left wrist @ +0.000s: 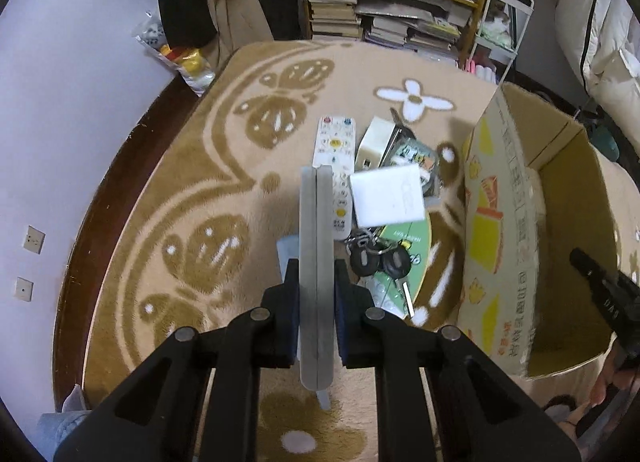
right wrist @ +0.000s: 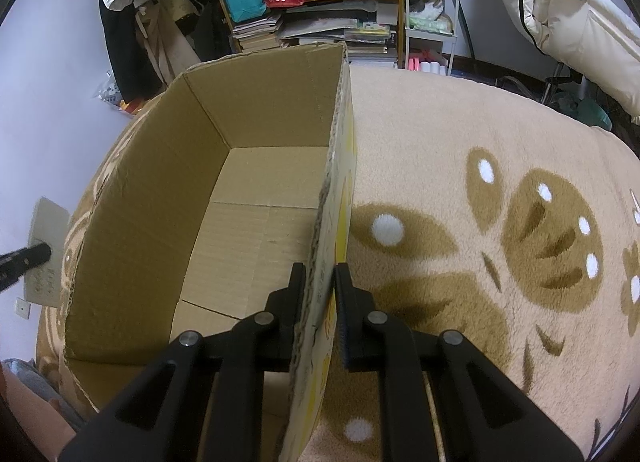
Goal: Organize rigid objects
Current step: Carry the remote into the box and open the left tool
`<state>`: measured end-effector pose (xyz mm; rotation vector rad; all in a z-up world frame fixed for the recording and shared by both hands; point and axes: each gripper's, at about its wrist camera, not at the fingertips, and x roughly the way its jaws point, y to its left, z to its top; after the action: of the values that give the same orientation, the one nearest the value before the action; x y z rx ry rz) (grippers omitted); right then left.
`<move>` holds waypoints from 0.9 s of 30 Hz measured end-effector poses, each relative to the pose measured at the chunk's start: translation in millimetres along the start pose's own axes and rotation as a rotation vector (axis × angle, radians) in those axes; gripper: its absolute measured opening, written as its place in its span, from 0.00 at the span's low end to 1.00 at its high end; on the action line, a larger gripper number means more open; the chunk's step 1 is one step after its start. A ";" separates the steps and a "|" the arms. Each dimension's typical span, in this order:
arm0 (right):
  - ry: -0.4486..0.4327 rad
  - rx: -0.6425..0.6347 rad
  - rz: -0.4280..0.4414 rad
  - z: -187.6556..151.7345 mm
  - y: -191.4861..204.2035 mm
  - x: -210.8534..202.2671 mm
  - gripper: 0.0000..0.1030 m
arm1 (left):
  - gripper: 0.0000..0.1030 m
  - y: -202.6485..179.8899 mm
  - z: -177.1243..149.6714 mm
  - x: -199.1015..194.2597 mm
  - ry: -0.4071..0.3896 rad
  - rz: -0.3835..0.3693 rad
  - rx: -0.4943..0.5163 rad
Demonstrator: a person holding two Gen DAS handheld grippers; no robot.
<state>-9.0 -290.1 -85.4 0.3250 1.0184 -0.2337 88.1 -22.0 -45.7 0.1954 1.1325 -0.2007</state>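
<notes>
My left gripper (left wrist: 316, 274) is shut on a flat grey slab (left wrist: 316, 221), held edge-on above the blanket. Past it lie a white remote (left wrist: 335, 149), a cream adapter (left wrist: 374, 139), a white box (left wrist: 388, 193), black car keys (left wrist: 378, 260) on a green round card (left wrist: 412, 258), and a clear packet (left wrist: 416, 157). An open cardboard box (left wrist: 504, 221) stands to their right. My right gripper (right wrist: 320, 278) is shut on the near right wall of the cardboard box (right wrist: 140, 221), which shows a bare bottom. The grey slab (right wrist: 48, 221) appears left of the box.
A tan blanket (right wrist: 480, 141) with brown butterfly and flower patterns covers the bed. Behind it stand a shelf of stacked books (left wrist: 336, 13), bags and bottles, and a white cart (right wrist: 430, 21). A white wall (left wrist: 80, 101) runs along the left. Hanging coats fill the back.
</notes>
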 end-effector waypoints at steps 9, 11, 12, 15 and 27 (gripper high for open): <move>0.008 -0.011 0.002 4.0 -1.3 -2.2 0.14 | 0.13 -45.5 26.2 -43.9 -0.104 0.017 0.068; 0.008 -0.010 0.005 5.0 -2.7 -1.8 0.14 | 0.13 -58.5 33.7 -52.1 -0.122 0.022 0.080; 0.008 -0.010 0.004 5.0 -2.6 -1.7 0.14 | 0.13 -63.4 36.4 -54.7 -0.127 0.019 0.083; 0.008 -0.010 0.005 4.8 -2.7 -1.7 0.14 | 0.13 -78.2 45.6 -62.9 -0.148 0.005 0.082; 0.011 -0.009 0.017 6.1 -5.6 0.7 0.14 | 0.13 -145.7 60.9 -59.4 -0.135 -0.125 0.141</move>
<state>-5.7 -297.6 -83.9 0.3270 1.0268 -0.2121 79.6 -174.6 25.7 0.2328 0.9976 -0.4002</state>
